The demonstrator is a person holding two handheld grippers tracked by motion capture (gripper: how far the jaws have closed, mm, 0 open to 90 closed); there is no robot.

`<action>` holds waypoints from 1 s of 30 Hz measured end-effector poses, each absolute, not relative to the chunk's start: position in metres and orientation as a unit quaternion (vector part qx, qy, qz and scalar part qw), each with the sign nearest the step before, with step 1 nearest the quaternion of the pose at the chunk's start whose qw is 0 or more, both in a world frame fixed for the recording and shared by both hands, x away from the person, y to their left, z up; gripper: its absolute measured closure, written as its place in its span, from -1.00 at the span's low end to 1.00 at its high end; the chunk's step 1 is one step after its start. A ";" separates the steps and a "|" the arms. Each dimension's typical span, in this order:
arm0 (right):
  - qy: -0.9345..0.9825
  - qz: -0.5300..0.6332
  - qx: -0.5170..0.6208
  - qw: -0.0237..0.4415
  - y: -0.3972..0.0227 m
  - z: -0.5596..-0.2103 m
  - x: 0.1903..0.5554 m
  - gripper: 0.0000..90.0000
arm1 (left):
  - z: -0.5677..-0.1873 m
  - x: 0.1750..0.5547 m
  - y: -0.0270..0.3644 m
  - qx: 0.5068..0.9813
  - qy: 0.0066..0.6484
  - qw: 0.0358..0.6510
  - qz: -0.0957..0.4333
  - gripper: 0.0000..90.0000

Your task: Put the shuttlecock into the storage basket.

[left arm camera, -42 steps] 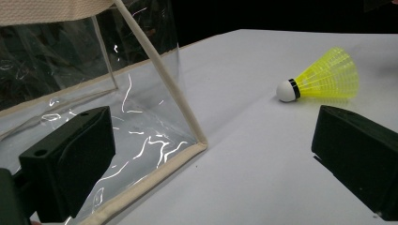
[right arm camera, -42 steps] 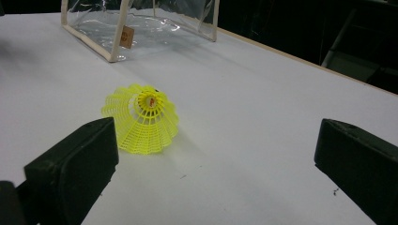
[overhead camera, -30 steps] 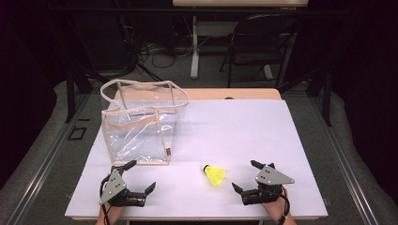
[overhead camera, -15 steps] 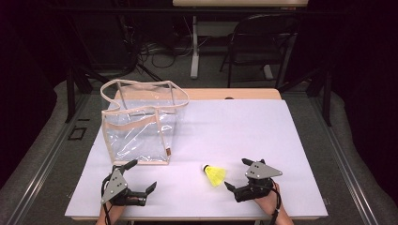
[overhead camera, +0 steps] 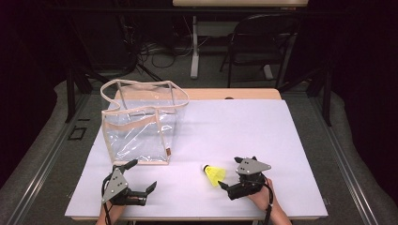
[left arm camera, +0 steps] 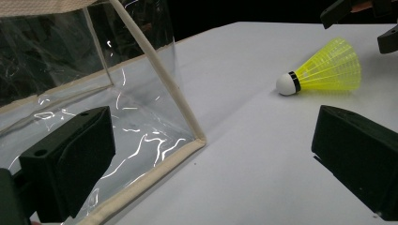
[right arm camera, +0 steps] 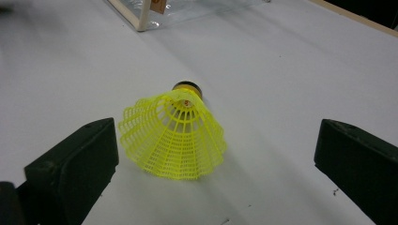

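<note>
At the left of the table, the left gripper lay low near the front edge with its fingers spread wide and nothing between them. Just beyond it stood the clear plastic tote bag, upright with its mouth open, its cream-trimmed bottom corner close in front of those fingers in the left gripper view.

Further right, the yellow shuttlecock lay on its side on the white table, apart from the bag, its white cork nose aimed toward the bag and its skirt toward the right gripper.

That gripper was pointed at the shuttlecock from the right, fingers wide open and empty. In the right gripper view the skirt sat between the two fingers but nearer the left one, not yet touched by either.

To my eye this was the approach to the pick-up. The next move would call for easing forward a little, centring the skirt, and closing gently, since the mesh looks easily crushed or flicked away. The bag looked the likely destination.
</note>
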State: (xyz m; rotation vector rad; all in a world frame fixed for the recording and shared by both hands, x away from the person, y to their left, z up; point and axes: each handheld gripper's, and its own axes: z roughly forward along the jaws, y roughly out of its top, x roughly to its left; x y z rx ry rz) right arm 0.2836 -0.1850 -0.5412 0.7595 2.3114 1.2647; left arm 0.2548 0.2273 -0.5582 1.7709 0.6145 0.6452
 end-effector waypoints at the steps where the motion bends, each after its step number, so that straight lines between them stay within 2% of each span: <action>1: 0.828 0.450 0.271 0.197 -0.184 -0.541 0.285 -1.00 | -0.558 0.255 0.227 0.747 0.259 0.548 0.272 -1.00; 8: 0.846 0.424 0.267 0.184 -0.175 -0.540 0.292 -0.85 | -0.558 0.255 0.227 0.748 0.256 0.548 0.273 -1.00; 16: 0.859 0.397 0.267 0.182 -0.167 -0.542 0.296 -0.51 | -0.558 0.255 0.228 0.747 0.257 0.548 0.273 -1.00; 18: 0.860 0.394 0.268 0.181 -0.165 -0.541 0.296 -0.47 | -0.559 0.256 0.228 0.748 0.259 0.546 0.273 -1.00; 19: 0.862 0.389 0.266 0.187 -0.162 -0.541 0.298 -0.32 | -0.559 0.256 0.227 0.751 0.257 0.545 0.272 -1.00; 22: 0.864 0.386 0.263 0.188 -0.161 -0.540 0.299 -0.23 | -0.558 0.255 0.226 0.750 0.255 0.545 0.274 -1.00; 24: 0.866 0.378 0.263 0.195 -0.159 -0.540 0.300 0.00 | -0.559 0.256 0.226 0.752 0.256 0.543 0.272 -1.00; 30: 0.869 0.372 0.259 0.199 -0.158 -0.541 0.301 0.23 | -0.559 0.256 0.226 0.750 0.255 0.546 0.274 -1.00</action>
